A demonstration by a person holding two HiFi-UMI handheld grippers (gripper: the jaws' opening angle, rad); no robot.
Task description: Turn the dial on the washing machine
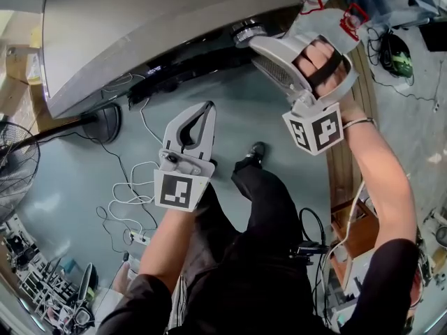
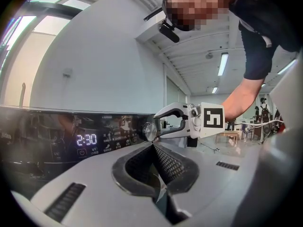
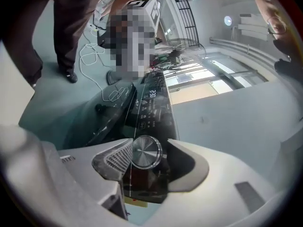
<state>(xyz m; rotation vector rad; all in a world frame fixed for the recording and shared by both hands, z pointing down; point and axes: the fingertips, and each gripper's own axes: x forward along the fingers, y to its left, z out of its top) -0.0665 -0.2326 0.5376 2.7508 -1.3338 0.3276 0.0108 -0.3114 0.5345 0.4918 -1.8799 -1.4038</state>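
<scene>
The silver dial (image 3: 147,150) sticks out of the washing machine's (image 1: 140,26) dark control panel (image 2: 85,138), whose display reads 2:30. My right gripper (image 3: 147,157) is open with the dial between its jaws. The left mesh pad (image 3: 118,159) sits at the dial's edge, and a thin gap shows on the other side. In the head view the right gripper (image 1: 253,42) reaches the dial (image 1: 244,28) under the machine's front. The left gripper view shows the right gripper (image 2: 158,129) at the dial (image 2: 150,131). My left gripper (image 1: 208,107) (image 2: 154,146) is shut and empty, held short of the panel.
White cables (image 1: 129,187) and a power strip (image 1: 140,238) lie on the grey-green floor. A fan base (image 1: 105,124) stands by the machine and a fan cage (image 1: 10,166) at the left edge. The person's legs and a shoe (image 1: 255,151) are below the grippers.
</scene>
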